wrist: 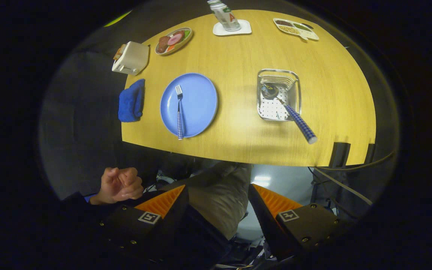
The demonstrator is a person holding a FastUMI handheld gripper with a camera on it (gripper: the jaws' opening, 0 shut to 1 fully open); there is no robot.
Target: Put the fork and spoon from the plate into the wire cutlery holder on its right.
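Observation:
A round blue plate [197, 101] lies on the yellow table [238, 135], far beyond my fingers. On it rests a fork [179, 112] with a blue checked handle, tines pointing away from me. To the plate's right stands the wire cutlery holder [279, 93]. A spoon [294, 118] with the same checked handle leans in it, bowl down inside and handle sticking out over the near rim. My gripper [218, 195] hangs open off the table's near edge, well short of everything, with nothing between its fingers.
A folded blue cloth [131, 101] lies left of the plate, a white toaster [130, 58] behind it. Further back are a plate of food [173, 40], a bottle [224, 15] on a white coaster and a divided tray [295, 28]. A person's fist [121, 184] hovers beside my left finger.

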